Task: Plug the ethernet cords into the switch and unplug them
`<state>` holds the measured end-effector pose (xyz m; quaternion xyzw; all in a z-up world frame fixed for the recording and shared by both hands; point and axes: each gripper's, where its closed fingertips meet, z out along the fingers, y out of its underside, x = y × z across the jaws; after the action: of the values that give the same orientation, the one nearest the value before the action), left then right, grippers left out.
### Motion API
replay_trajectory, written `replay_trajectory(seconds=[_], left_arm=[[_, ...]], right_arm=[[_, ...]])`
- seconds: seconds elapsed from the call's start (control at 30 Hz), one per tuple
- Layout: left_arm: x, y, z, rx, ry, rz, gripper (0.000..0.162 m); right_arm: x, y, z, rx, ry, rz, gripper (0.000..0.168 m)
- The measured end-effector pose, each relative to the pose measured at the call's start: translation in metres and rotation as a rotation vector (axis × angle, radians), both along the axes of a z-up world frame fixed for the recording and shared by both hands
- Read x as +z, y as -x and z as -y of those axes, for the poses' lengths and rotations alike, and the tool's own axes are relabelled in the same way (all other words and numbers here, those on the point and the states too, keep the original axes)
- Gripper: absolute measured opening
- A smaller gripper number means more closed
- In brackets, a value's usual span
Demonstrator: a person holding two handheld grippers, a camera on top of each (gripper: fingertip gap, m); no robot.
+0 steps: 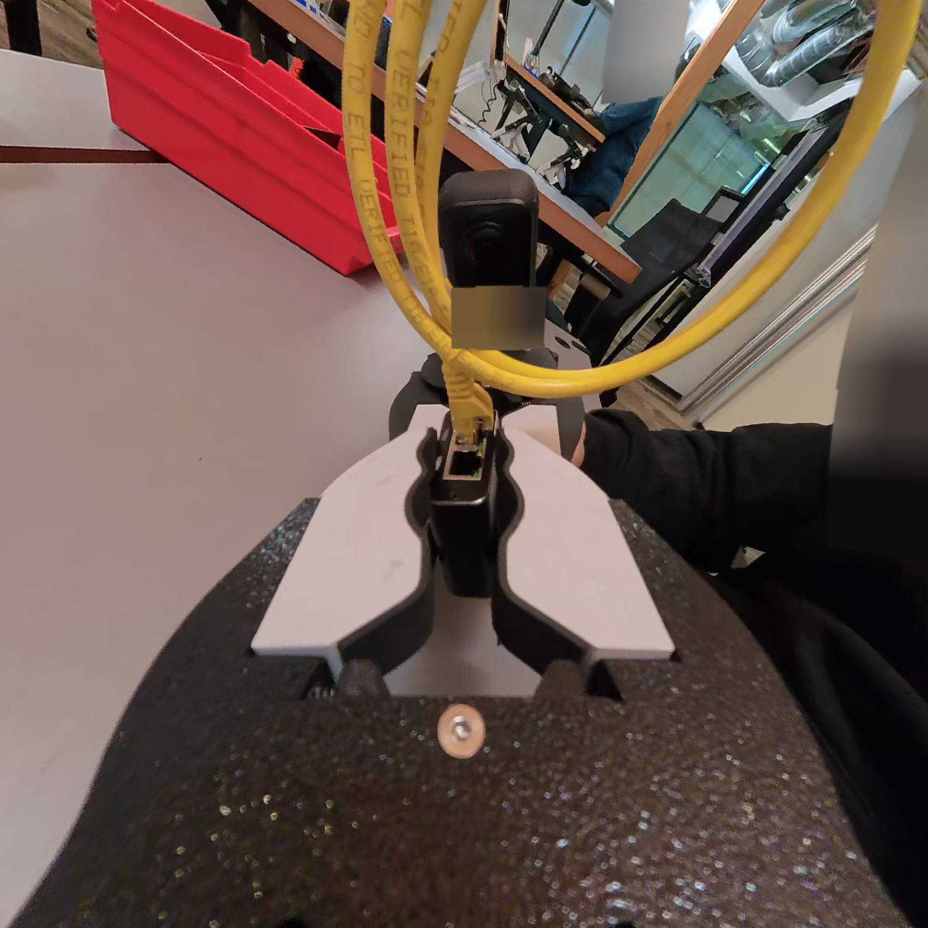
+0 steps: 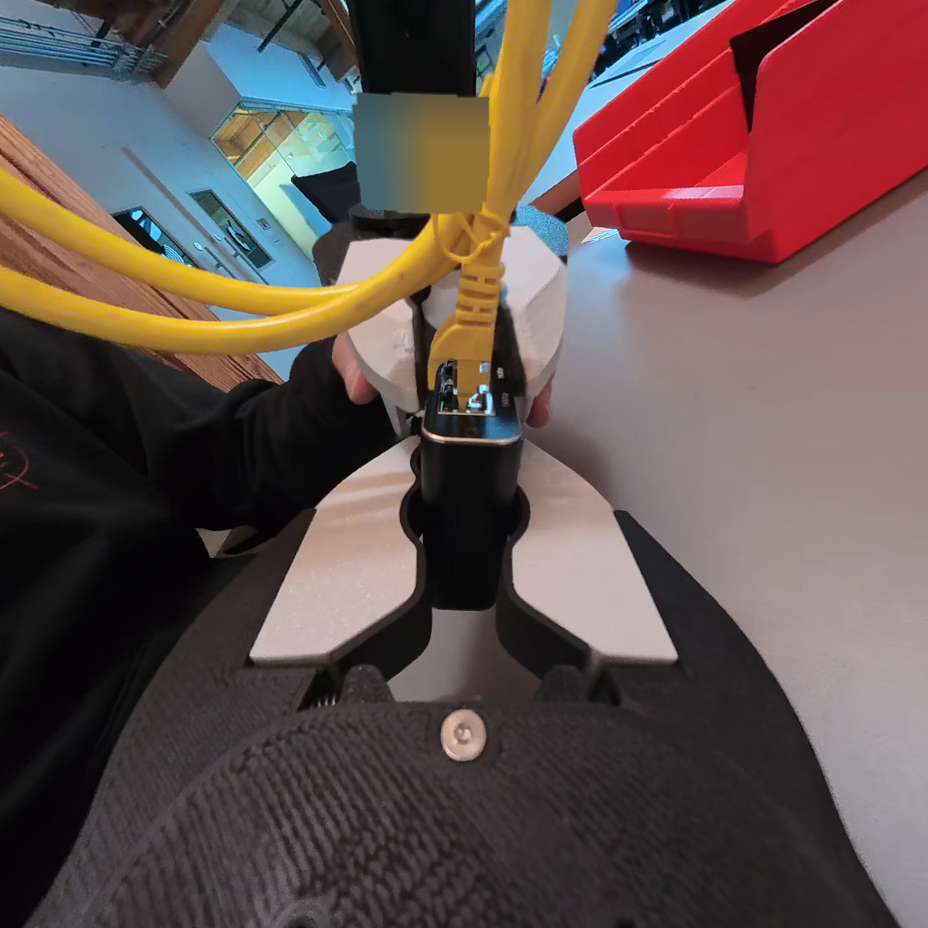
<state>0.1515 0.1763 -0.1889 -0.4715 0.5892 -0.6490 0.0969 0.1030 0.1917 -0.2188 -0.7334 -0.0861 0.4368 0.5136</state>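
A small black switch (image 1: 464, 542) is clamped between the fingers of my left gripper (image 1: 462, 452). My right gripper (image 2: 469, 452) is shut on the same switch (image 2: 469, 527) from the opposite end. A yellow ethernet cord's plug (image 1: 464, 407) sits in the port nearer the right gripper, and it also shows in the right wrist view (image 2: 467, 341). The port beside it (image 1: 464, 468) is empty. The cord's bundled loops (image 1: 381, 176) arc away from the switch. Each gripper shows beyond the switch in the other's view, the right one (image 1: 532, 442) and the left one (image 2: 537, 301).
A red plastic bin (image 1: 226, 125) stands on the grey table (image 1: 150, 401) behind the grippers; it also shows in the right wrist view (image 2: 753, 150). A person's black sleeve (image 1: 703, 477) and hand (image 2: 351, 371) hold the grippers at the table's edge (image 2: 753, 452). The gap from one gripper's tips to the other's is roughly 5 centimetres.
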Motion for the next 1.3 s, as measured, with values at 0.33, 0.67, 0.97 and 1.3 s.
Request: replay_trajectory(seconds=[0.33,0.67,0.97,1.3], left_arm=[[-0.003,0.000,0.007,-0.030,-0.025,0.019,0.023],[-0.004,-0.001,0.006,-0.028,-0.047,0.072,0.022],[-0.001,0.001,0.007,-0.053,-0.039,0.148,0.017],[-0.001,0.003,0.007,-0.084,0.040,0.181,0.014]], right_arm=[[-0.006,0.004,-0.002,-0.010,0.011,0.075,0.028],[-0.009,0.002,-0.005,-0.053,0.023,0.121,0.028],[-0.013,0.000,-0.008,-0.094,0.030,0.177,0.027],[-0.015,0.000,-0.008,-0.082,0.034,0.197,0.028]])
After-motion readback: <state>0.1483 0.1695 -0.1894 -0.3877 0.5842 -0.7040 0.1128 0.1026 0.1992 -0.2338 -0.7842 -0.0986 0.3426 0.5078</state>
